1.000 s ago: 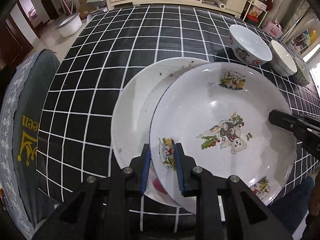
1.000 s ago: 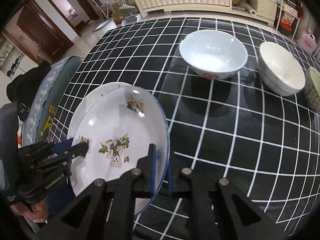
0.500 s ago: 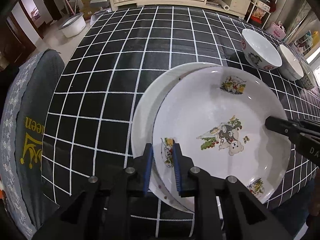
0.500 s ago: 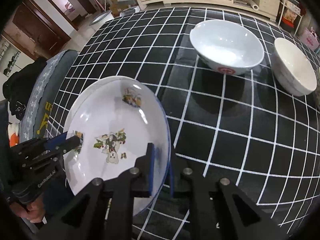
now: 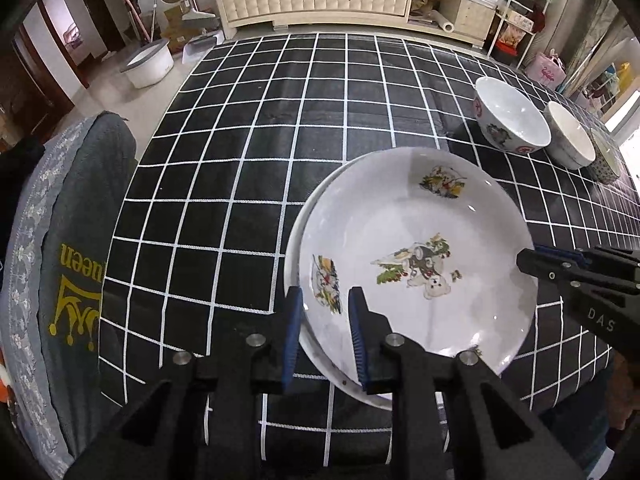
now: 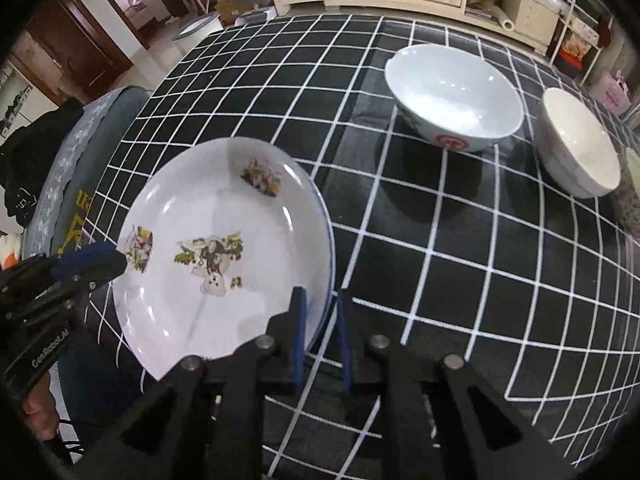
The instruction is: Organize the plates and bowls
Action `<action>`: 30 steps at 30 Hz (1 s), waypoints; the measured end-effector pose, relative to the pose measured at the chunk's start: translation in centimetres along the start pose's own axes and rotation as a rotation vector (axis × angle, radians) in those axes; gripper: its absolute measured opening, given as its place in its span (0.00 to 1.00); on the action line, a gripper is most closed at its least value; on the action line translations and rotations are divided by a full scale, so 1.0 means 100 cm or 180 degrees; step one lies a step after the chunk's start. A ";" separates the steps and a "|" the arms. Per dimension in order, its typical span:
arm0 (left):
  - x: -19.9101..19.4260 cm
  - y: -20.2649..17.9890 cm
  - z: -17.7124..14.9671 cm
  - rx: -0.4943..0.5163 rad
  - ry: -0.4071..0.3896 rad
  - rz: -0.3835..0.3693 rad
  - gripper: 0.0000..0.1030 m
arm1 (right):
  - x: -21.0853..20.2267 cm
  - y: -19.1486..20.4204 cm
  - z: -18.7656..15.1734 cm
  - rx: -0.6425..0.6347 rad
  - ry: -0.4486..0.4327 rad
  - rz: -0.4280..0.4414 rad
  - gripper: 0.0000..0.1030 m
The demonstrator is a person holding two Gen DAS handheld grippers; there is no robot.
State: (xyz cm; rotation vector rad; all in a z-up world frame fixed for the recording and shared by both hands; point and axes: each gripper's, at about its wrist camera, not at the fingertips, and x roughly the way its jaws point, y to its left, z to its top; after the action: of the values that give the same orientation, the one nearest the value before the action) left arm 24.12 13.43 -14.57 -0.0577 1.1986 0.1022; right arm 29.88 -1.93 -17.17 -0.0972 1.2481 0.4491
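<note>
Left wrist view: round white cartoon-printed plate (image 5: 420, 256) lying on a plain white plate (image 5: 298, 224) whose rim peeks out at the left, both on the black white-gridded tablecloth (image 5: 248, 148) near the front edge. Left gripper (image 5: 325, 300) straddling the near-left rims, blue pads (image 5: 294, 320) spreading, rims between them with a visible gap, nothing clamped. Right gripper (image 5: 528, 258) reaching in at the plate's right rim. Farther right, a white bowl with red marks (image 5: 510, 124) just beside a plain white bowl (image 5: 570, 140).

Right wrist view: printed plate (image 6: 224, 256) flat at left; right gripper (image 6: 320, 300) astride its right rim, jaws parting, pads off the rim. Left gripper (image 6: 120, 260) at the opposite rim. Both bowls (image 6: 454, 96) (image 6: 576, 144) well apart from the plates.
</note>
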 end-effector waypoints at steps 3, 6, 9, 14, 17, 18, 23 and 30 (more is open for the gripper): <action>-0.008 -0.004 -0.003 0.0013 -0.0045 -0.0036 0.27 | -0.009 -0.005 -0.003 0.0056 -0.0060 -0.0001 0.43; -0.015 -0.011 -0.004 0.0040 -0.0086 -0.0072 0.27 | -0.020 -0.008 -0.007 0.0079 -0.0121 -0.0016 0.44; -0.023 -0.020 -0.003 0.0088 -0.0133 -0.0100 0.27 | -0.032 -0.013 -0.010 0.0104 -0.0181 -0.0037 0.44; -0.037 -0.036 -0.001 0.0158 -0.0224 -0.0183 0.31 | -0.054 -0.020 -0.014 0.0097 -0.0304 -0.0149 0.46; -0.047 -0.048 0.001 0.0223 -0.0281 -0.0225 0.31 | -0.072 -0.026 -0.016 0.0117 -0.0430 -0.0178 0.51; -0.051 -0.052 0.001 0.0245 -0.0313 -0.0241 0.31 | -0.077 -0.029 -0.016 0.0127 -0.0470 -0.0182 0.52; -0.065 -0.071 0.011 0.0303 -0.0430 -0.0326 0.36 | -0.105 -0.040 -0.016 0.0121 -0.0742 -0.0139 0.53; -0.077 -0.098 0.032 0.0402 -0.0586 -0.0436 0.44 | -0.124 -0.059 -0.007 0.0135 -0.0962 -0.0210 0.62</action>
State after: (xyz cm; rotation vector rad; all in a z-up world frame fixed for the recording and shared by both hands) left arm 25.40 3.62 -6.34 -0.0189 1.0118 -0.0869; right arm 28.50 -10.88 -6.85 -0.0328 0.9542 0.3646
